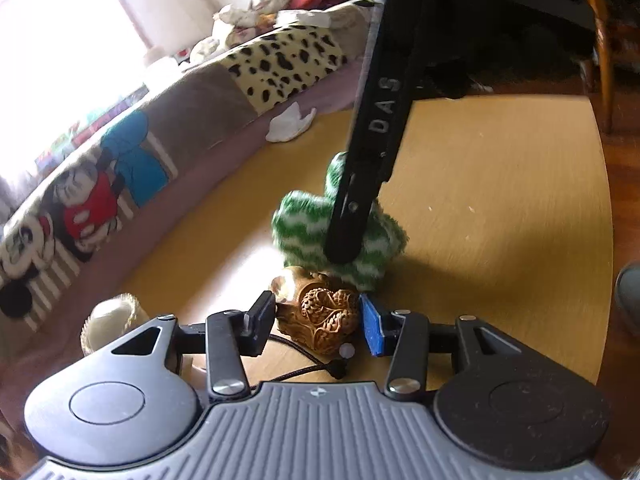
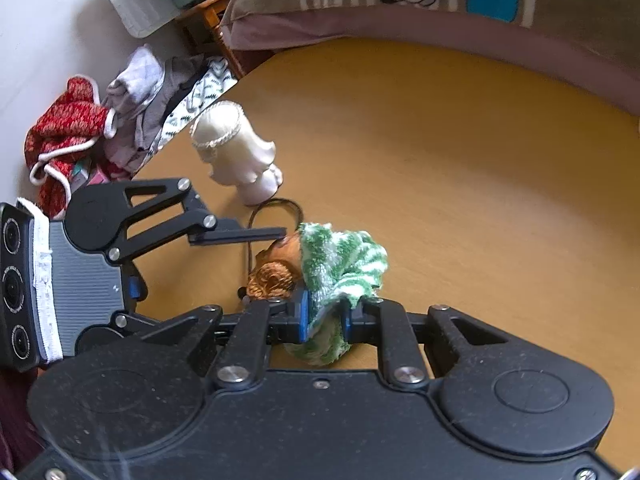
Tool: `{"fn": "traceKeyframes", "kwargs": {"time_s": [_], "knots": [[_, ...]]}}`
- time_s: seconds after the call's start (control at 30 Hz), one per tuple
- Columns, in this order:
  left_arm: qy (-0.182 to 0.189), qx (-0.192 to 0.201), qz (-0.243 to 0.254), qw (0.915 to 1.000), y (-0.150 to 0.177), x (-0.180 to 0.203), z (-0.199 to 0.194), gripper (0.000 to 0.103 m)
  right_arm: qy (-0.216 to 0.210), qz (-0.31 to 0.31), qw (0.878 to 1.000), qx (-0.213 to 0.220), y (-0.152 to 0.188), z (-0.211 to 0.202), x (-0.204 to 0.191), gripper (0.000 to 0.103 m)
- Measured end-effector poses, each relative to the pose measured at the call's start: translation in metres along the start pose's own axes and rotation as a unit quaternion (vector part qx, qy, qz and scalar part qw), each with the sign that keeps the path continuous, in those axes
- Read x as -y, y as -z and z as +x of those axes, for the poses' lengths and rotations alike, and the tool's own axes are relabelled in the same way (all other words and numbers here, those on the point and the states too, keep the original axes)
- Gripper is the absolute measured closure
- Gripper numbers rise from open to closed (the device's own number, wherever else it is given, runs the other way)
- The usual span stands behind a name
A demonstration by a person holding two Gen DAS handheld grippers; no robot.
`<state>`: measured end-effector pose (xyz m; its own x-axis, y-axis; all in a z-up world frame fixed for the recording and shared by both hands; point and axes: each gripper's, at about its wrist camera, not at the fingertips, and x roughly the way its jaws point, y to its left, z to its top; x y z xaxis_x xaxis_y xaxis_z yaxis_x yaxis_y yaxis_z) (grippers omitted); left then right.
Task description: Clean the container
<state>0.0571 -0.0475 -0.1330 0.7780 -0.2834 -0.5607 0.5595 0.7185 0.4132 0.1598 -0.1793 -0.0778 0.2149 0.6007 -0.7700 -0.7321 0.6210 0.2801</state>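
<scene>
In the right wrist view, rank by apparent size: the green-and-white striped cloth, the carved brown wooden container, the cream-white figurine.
1. Green-and-white striped cloth
2. Cream-white figurine, close to the cloth in size and farther away, so unsure
3. Carved brown wooden container, partly covered by the cloth

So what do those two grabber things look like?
The left gripper has a grey ribbed body, round black and grey covers, black linkage bars with silver screws, and jaws with one black pad and one blue pad. The right gripper is black all over, speckled with dust, with silver screws and blue pads. Seen from outside, the left one carries three round lenses and a white fabric strip.
</scene>
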Motion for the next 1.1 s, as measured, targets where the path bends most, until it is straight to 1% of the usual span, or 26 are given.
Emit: {"fn": "traceKeyframes", "kwargs": {"time_s": [0.03, 0.07, 0.1, 0.13, 0.2, 0.27, 0.33, 0.4, 0.43, 0.47, 0.53, 0.67, 0.77, 0.83, 0.93, 0.97, 1.07, 1.1], "knots": [[0.016, 0.001, -0.039, 0.9991, -0.001, -0.009, -0.001, 0.059, 0.005, 0.0, 1.0, 0.002, -0.001, -0.002, 0.001, 0.087], [0.032, 0.001, -0.079, 0.9964, -0.001, -0.018, -0.002, 0.059, 0.008, 0.002, 1.0, 0.004, -0.001, -0.004, 0.003, 0.087], [0.056, 0.003, -0.127, 0.9904, 0.0, -0.029, -0.003, 0.059, 0.01, 0.003, 1.0, 0.006, -0.002, -0.005, 0.004, 0.087], [0.079, 0.006, -0.158, 0.9843, 0.001, -0.037, -0.003, 0.059, 0.011, 0.004, 1.0, 0.008, -0.002, -0.007, 0.006, 0.087], [0.115, 0.011, -0.22, 0.9686, 0.006, -0.049, -0.003, 0.059, 0.014, 0.003, 1.0, 0.011, -0.003, -0.009, 0.008, 0.087], [0.148, 0.015, -0.262, 0.9534, 0.011, -0.058, -0.001, 0.059, 0.011, 0.001, 1.0, 0.011, -0.003, -0.01, 0.007, 0.087], [0.164, 0.012, -0.318, 0.9337, 0.019, -0.069, 0.002, 0.059, 0.01, -0.002, 1.0, 0.006, -0.004, -0.008, 0.006, 0.087], [0.168, 0.008, -0.342, 0.9244, 0.025, -0.075, 0.004, 0.059, 0.006, -0.005, 1.0, 0.001, -0.003, -0.004, 0.004, 0.087], [0.166, -0.004, -0.356, 0.9197, 0.029, -0.077, 0.006, 0.059, 0.004, -0.007, 1.0, -0.002, -0.003, -0.002, 0.003, 0.087], [0.165, -0.012, -0.358, 0.9188, 0.033, -0.076, 0.007, 0.06, 0.001, -0.01, 1.0, -0.006, -0.003, 0.001, 0.0, 0.087], [0.153, -0.011, -0.339, 0.9282, 0.035, -0.072, 0.005, 0.06, -0.003, -0.014, 1.0, -0.01, -0.002, 0.005, -0.003, 0.087], [0.134, -0.02, -0.282, 0.9499, 0.027, -0.06, 0.001, 0.06, -0.021, -0.014, 1.0, -0.014, -0.004, 0.013, -0.011, 0.087], [0.1, -0.031, -0.227, 0.9681, 0.019, -0.047, 0.002, 0.06, -0.019, -0.018, 1.0, -0.016, -0.006, 0.015, -0.013, 0.087], [0.079, -0.035, -0.217, 0.9723, 0.016, -0.044, 0.002, 0.06, -0.024, -0.013, 1.0, -0.013, -0.006, 0.014, -0.011, 0.087], [0.04, -0.041, -0.174, 0.983, 0.011, -0.035, 0.002, 0.06, -0.021, -0.021, 0.999, -0.019, -0.004, 0.013, -0.011, 0.087], [0.034, -0.044, -0.172, 0.9835, 0.011, -0.035, 0.003, 0.06, -0.02, -0.021, 0.999, -0.019, -0.004, 0.013, -0.01, 0.087], [0.016, -0.049, -0.185, 0.9814, 0.011, -0.039, 0.005, 0.06, -0.013, -0.019, 1.0, -0.02, -0.002, 0.012, -0.008, 0.087], [0.012, -0.05, -0.183, 0.9817, 0.011, -0.04, 0.003, 0.062, -0.011, -0.019, 1.0, -0.019, -0.002, 0.011, -0.007, 0.087]]}}
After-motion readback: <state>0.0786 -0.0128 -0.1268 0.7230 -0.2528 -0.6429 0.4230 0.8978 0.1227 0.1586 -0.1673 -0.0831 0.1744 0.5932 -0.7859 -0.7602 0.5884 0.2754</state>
